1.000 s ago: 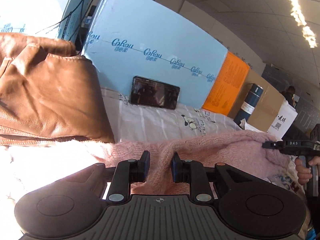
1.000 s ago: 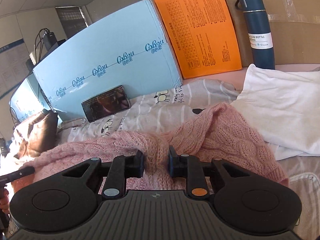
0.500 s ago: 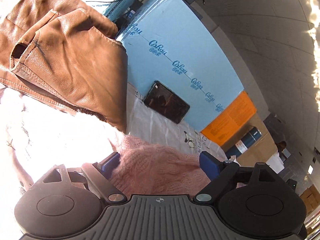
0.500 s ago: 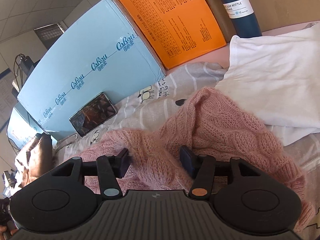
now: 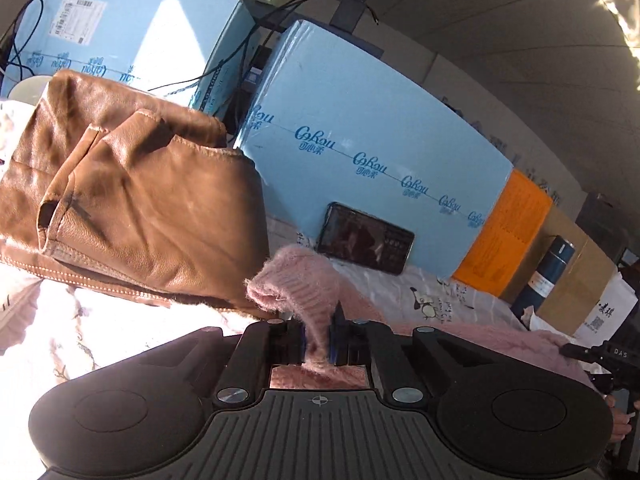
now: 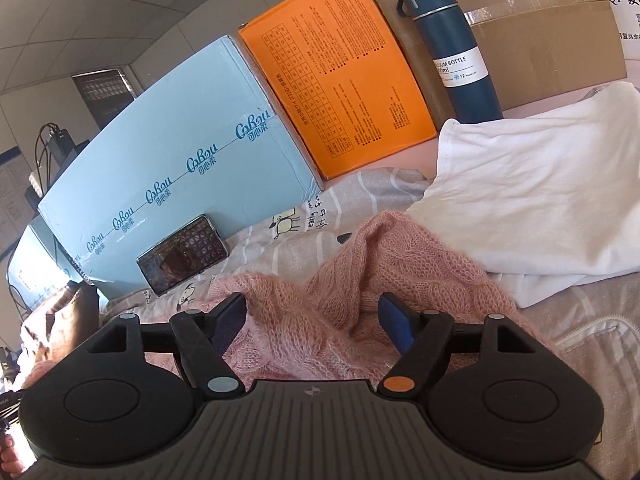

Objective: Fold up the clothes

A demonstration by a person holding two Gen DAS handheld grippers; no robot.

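At about nine o'clock lay a brown leather jacket [image 5: 132,200], and just beside it the left gripper [image 5: 318,340] had its fingers closed on a cuff-like end of the pink knitted sweater [image 6: 360,280], lifted, probably to carry it over for a fold. Toward three o'clock the sweater lay crumpled on the printed bed sheet [image 6: 280,240], its edge near a white garment [image 6: 540,200], while the right gripper [image 6: 312,320] held its fingers wide apart over the knit, gripping nothing.

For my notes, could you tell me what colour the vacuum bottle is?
Dark blue vacuum bottle, white label; clearest in the right wrist view.
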